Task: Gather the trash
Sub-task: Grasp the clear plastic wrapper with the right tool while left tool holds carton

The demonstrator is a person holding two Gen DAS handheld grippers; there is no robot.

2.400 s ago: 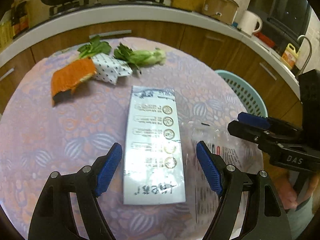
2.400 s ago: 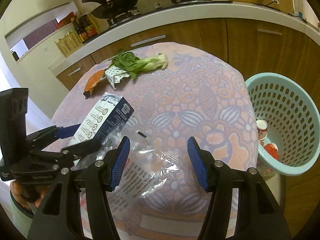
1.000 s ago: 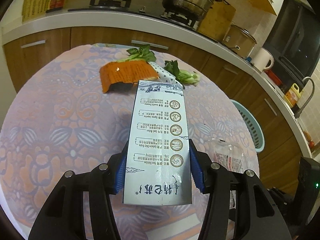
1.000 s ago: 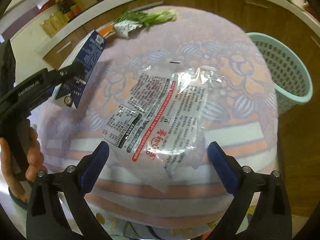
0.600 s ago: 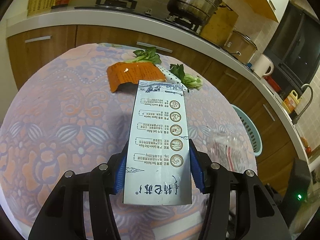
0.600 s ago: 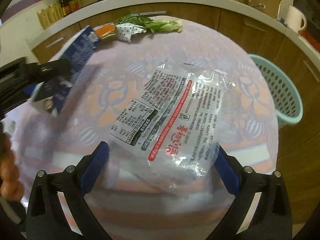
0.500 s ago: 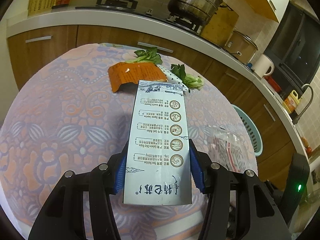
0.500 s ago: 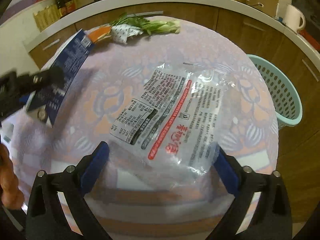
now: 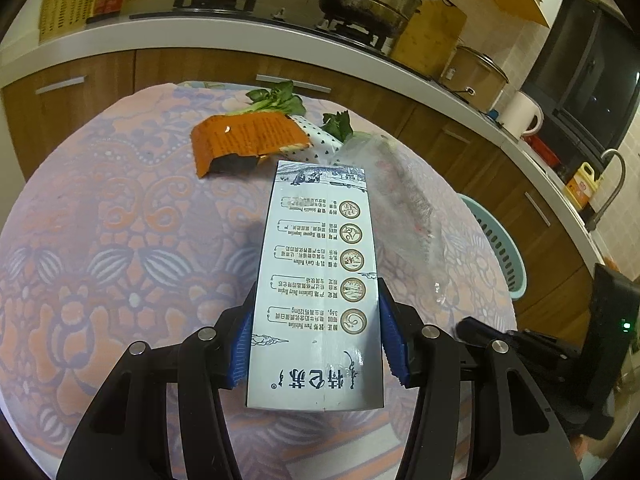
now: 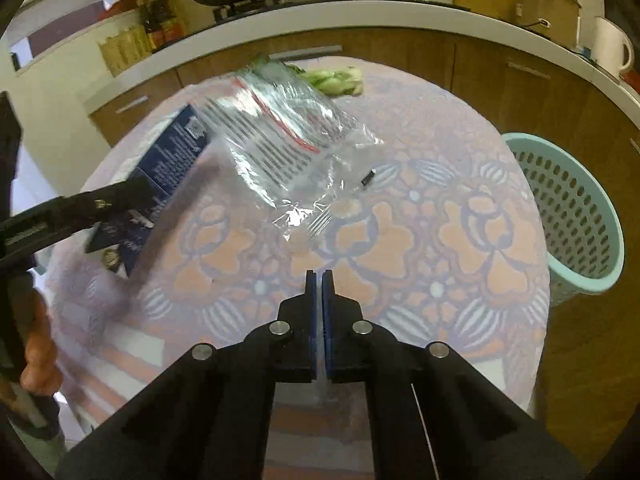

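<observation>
The white-and-blue printed milk carton (image 9: 316,280) is clamped in the left gripper (image 9: 316,344) above the round patterned table (image 9: 100,240). The right gripper (image 10: 319,280) is fully closed, seemingly pinching the crinkled clear plastic wrapper (image 10: 280,148); a teal perforated basket (image 10: 576,216) stands off the right edge.

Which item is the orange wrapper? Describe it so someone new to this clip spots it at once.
Start at the round table with the floral cloth, and look to its far side, near the wooden cabinets. The orange wrapper lies there, just past the top of the milk carton held in the left gripper. It is the only orange piece, curled with a dark underside, beside green leaves.
</observation>
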